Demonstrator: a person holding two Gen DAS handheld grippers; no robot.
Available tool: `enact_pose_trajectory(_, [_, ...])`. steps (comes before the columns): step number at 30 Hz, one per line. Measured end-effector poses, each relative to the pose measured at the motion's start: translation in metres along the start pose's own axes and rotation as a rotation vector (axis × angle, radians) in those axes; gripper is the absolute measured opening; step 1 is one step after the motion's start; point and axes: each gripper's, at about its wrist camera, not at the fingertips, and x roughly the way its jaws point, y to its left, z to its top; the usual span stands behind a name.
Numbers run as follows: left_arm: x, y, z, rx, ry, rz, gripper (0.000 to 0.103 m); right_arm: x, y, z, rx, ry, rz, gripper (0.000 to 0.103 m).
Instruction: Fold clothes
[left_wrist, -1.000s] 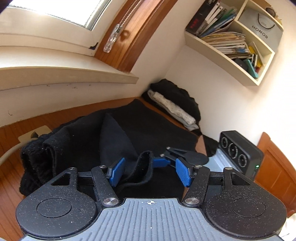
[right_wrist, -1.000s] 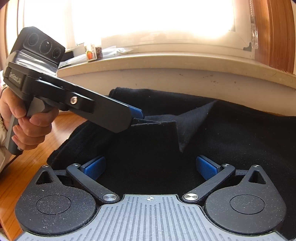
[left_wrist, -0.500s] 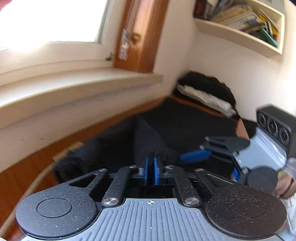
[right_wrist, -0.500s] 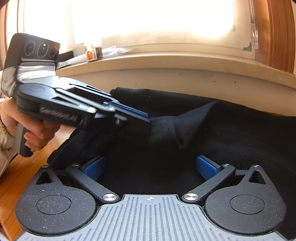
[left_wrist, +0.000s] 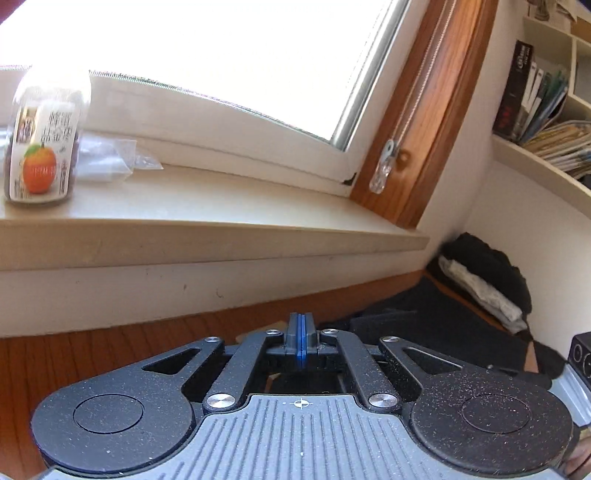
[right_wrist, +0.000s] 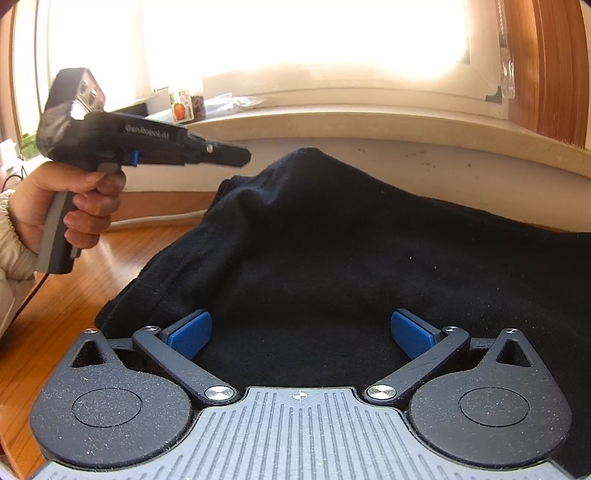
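The left tool (left_wrist: 301, 345) is held up above the wooden worktop (right_wrist: 92, 266), aimed at the wall below the window sill (left_wrist: 207, 218); its two blue pads look pressed flat against each other with nothing caught between them, though the jaws are just beginning to part. From the other side the same tool (right_wrist: 236, 157) shows as a dark pistol-shaped body, slightly blurred, gripped in a hand (right_wrist: 70, 206) whose pale padded cuff sits at the edge of the view, and its tip hangs in the air just left of the raised peak of the black garment (right_wrist: 332, 240), not touching it. That garment lies spread over the worktop against the wall, its cloth humped into a ridge near the middle and falling away in folds toward the left edge. The right tool (right_wrist: 300, 332) hangs low over the near part of the cloth with its blue fingers (right_wrist: 188, 334) standing wide apart; the fabric lies between and beneath them, but neither pad presses on it. On the sill stands a clear jar (left_wrist: 42, 136) with an orange fruit on its label, beside some crumpled clear plastic. In the far corner of the worktop a pile of folded clothes (left_wrist: 484, 277), dark with a pale piece in it, rests against the white wall, below a shelf (left_wrist: 543, 173) crowded with books and papers
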Motion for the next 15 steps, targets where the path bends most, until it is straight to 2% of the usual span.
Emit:
enact_pose_trajectory(1, [0.001,0.001,0.000,-0.012,-0.003,-0.027,0.015,0.000,0.000,0.000,-0.001,-0.001,-0.001,0.103])
enact_pose_trajectory(3, [0.006,0.001,0.001,-0.023,0.003,-0.090,0.047,0.000,0.002,0.000,-0.006,-0.004,-0.006,0.103])
enact_pose_trajectory(5, [0.015,-0.001,0.004,-0.015,0.033,-0.160,0.061,0.001,0.004,0.000,-0.013,-0.003,-0.012,0.103])
enact_pose_trajectory(7, [0.025,-0.001,0.008,-0.026,0.091,-0.209,0.061,0.001,0.003,0.001,-0.010,0.001,-0.010,0.103])
enact_pose_trajectory(9, [0.030,-0.003,0.009,-0.010,0.108,-0.232,0.060,0.002,0.000,0.001,0.004,0.003,0.001,0.103])
enact_pose_trajectory(10, [0.032,-0.006,0.009,0.003,0.112,-0.228,0.055,0.002,-0.001,0.001,0.012,0.004,0.007,0.103])
enact_pose_trajectory(11, [0.033,-0.009,0.009,0.017,0.111,-0.209,0.034,0.002,-0.002,0.001,0.018,0.004,0.011,0.103])
enact_pose_trajectory(12, [0.032,-0.012,0.009,0.030,0.094,-0.187,0.020,0.002,-0.002,0.001,0.019,0.004,0.012,0.103])
enact_pose_trajectory(13, [0.029,-0.016,0.009,0.042,0.062,-0.162,0.017,0.002,-0.002,0.001,0.020,0.004,0.013,0.103])
enact_pose_trajectory(14, [0.025,-0.019,0.009,0.054,0.030,-0.137,0.009,0.001,-0.002,0.001,0.018,0.003,0.011,0.103])
enact_pose_trajectory(15, [0.021,-0.021,0.009,0.054,0.006,-0.105,0.009,0.001,-0.001,0.001,0.016,0.002,0.010,0.103])
